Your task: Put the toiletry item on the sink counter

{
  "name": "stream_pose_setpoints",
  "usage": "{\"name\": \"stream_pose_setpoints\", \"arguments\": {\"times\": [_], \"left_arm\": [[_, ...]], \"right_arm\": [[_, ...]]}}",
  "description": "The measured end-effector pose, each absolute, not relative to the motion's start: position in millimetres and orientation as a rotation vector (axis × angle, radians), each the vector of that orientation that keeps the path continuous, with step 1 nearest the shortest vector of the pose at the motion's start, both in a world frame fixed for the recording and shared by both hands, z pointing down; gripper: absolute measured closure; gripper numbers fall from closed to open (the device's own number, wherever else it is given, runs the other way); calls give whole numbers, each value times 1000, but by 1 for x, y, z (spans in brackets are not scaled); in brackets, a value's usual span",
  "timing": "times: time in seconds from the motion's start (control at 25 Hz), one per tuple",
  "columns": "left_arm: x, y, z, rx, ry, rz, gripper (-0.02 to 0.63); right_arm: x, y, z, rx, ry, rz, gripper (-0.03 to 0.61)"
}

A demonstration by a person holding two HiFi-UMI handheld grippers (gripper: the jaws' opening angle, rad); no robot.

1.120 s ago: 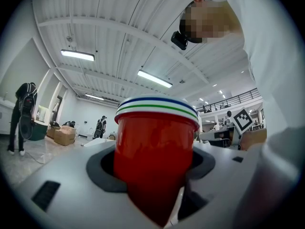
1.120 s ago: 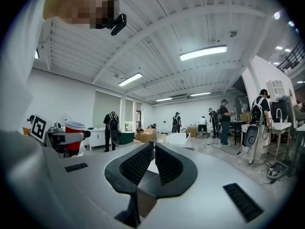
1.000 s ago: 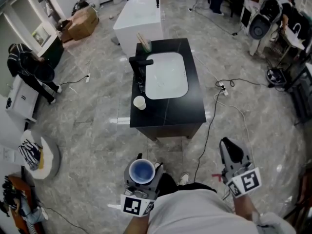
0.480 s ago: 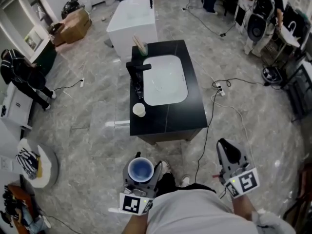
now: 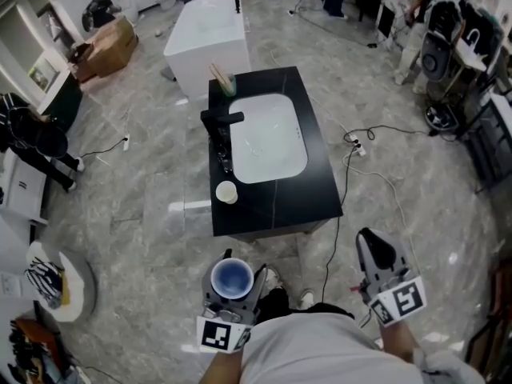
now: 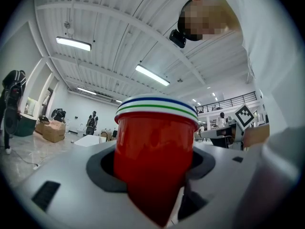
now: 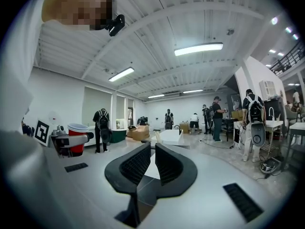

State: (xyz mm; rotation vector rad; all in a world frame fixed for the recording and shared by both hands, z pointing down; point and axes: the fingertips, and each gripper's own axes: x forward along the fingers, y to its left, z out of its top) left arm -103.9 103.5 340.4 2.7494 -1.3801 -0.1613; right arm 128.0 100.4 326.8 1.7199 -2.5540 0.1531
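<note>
A red cup (image 5: 232,277) with a white striped rim and a blue inside stands upright in my left gripper (image 5: 234,288), low in the head view. The left gripper view shows the cup (image 6: 155,151) filling the space between the jaws, with the left gripper (image 6: 155,175) shut on it. My right gripper (image 5: 378,250) is held at the lower right. It is shut and holds nothing, and its ribbed pads (image 7: 138,165) are almost together. Ahead on the floor stands the black sink counter (image 5: 320,190) with a white basin (image 5: 268,138) and a black faucet (image 5: 220,120).
A small pale cup (image 5: 226,192) sits on the counter's near left corner. A green holder with sticks (image 5: 226,81) is at its far left. A white tub (image 5: 206,42) stands behind the counter. Cables (image 5: 352,146) trail across the floor at the right. People stand at the left edge.
The sink counter has drifted a little lower and leftward in the head view. Both grippers keep their places, and the cup stays in the left one.
</note>
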Motion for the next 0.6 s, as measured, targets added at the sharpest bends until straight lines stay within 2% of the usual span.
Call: {"name": "stream_pose_setpoints", "arguments": {"times": [0.6], "left_arm": [[-108, 29, 358, 2763, -1239, -213, 316]], "right_arm": [[115, 47, 320, 1783, -2449, 113, 528]]}}
